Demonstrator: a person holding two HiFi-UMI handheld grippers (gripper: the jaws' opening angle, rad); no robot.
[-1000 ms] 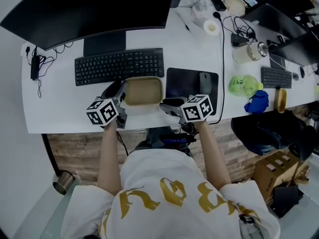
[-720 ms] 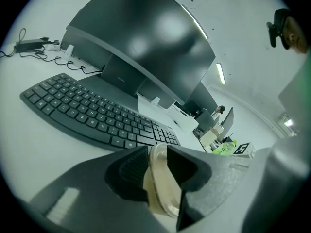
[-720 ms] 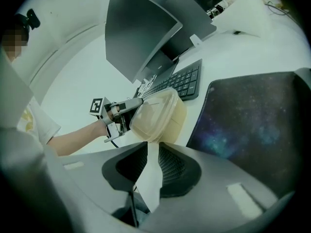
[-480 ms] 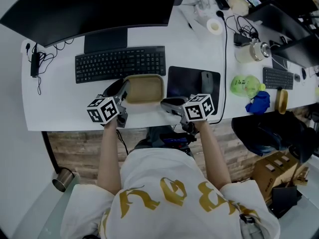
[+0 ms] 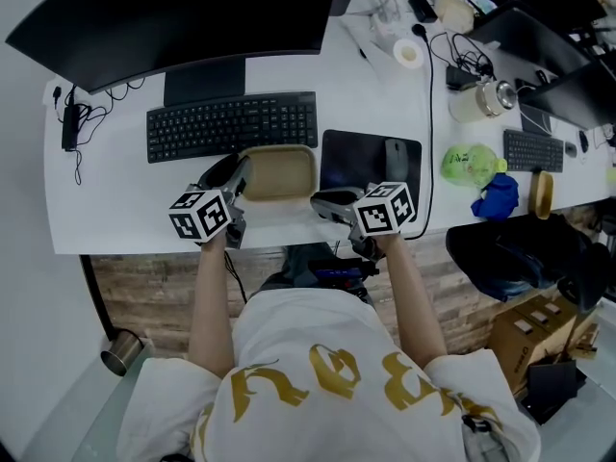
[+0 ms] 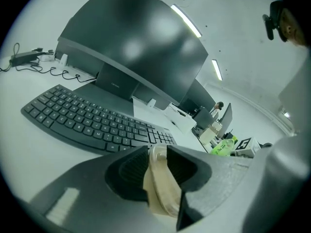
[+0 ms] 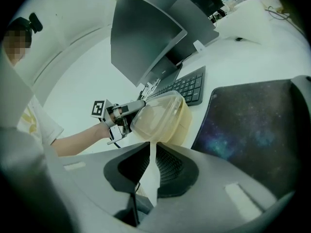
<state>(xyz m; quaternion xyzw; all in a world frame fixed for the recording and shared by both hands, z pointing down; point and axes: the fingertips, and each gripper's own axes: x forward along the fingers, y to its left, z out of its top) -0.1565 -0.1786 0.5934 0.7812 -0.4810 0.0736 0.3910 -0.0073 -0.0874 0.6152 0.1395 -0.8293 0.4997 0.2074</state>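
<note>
Left gripper [image 5: 234, 179] and right gripper [image 5: 324, 201] each clamp the box's [image 5: 277, 173] thin rim; the flimsy edge may flex and slip free.

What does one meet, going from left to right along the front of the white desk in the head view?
left gripper, beige container, right gripper, mouse, green bottle, blue cloth
</note>
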